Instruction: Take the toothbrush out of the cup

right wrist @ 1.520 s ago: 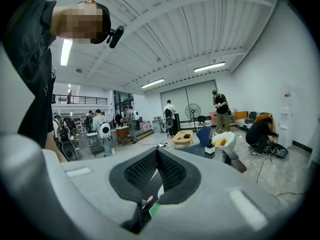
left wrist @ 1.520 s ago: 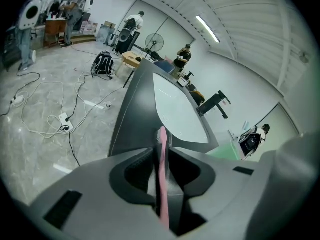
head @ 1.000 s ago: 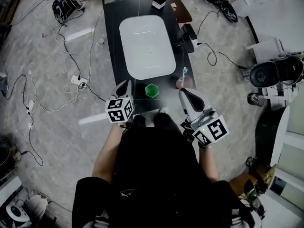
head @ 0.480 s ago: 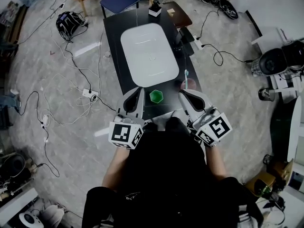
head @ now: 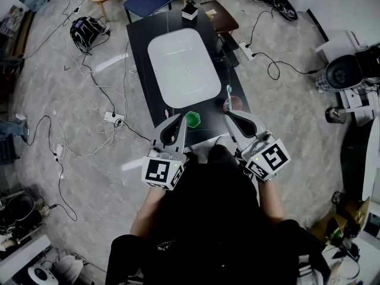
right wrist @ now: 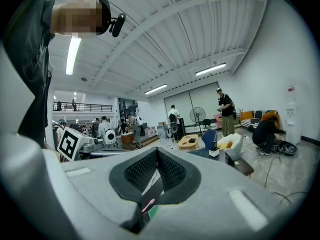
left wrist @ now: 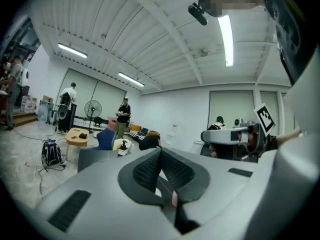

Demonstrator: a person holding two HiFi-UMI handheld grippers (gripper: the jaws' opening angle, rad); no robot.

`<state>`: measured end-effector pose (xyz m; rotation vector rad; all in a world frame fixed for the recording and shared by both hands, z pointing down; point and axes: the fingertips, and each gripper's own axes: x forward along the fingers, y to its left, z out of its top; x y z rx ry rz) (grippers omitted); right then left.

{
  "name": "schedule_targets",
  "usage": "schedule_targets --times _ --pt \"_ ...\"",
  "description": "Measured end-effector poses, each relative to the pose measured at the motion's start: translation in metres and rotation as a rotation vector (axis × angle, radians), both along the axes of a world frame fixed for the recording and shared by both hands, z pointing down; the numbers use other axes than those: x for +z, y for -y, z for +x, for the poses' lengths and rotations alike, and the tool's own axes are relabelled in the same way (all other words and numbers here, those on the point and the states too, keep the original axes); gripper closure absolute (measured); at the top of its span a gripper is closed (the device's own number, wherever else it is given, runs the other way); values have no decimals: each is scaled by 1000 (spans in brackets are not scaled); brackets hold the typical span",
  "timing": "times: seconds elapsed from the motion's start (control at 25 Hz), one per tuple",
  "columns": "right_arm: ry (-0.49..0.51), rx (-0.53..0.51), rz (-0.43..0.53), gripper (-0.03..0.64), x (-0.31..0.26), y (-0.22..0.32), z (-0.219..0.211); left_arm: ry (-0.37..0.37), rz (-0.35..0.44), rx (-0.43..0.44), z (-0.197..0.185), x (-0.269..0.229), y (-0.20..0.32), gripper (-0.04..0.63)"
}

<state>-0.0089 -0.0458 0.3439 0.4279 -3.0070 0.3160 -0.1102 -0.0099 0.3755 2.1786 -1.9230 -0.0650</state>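
Left tongs (head: pixel 175 119) and right tongs (head: pixel 232 119) in my hands are both closed and empty at the black bench's (head: pixel 139 46) near end, with the blue-headed toothbrush (head: pixel 229 92) standing in the reddish round cup (head: pixel 234 105) just beyond the right tongs.

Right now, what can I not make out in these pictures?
- Head view: the cup is too small to see inside; how deep the toothbrush stands is unclear.
- Gripper views: the left gripper and right gripper cover the near tabletop with their own bodies; the cup is unrecognisable.
- Head view: the green object is too small to identify.
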Motion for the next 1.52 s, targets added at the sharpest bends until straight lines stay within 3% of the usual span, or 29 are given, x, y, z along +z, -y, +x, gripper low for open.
schedule_targets --times 0.8,1.16,1.2,1.24,1.28,1.52 --pt "-22 46 -17 612 -3 40 83 -6 -58 22 83 15 50 588" --pt "-40 81 -37 612 4 63 117 -39 -150 51 114 55 83 584" --pt "-42 86 -40 612 5 65 120 -43 -164 59 117 61 86 571" --pt "-44 91 -44 612 7 67 123 -49 -181 67 121 67 90 500" --pt "-46 96 -48 612 8 69 126 -56 -198 75 124 74 95 479" --pt "-65 127 -68 612 19 82 145 -104 -278 56 128 110 118 477"
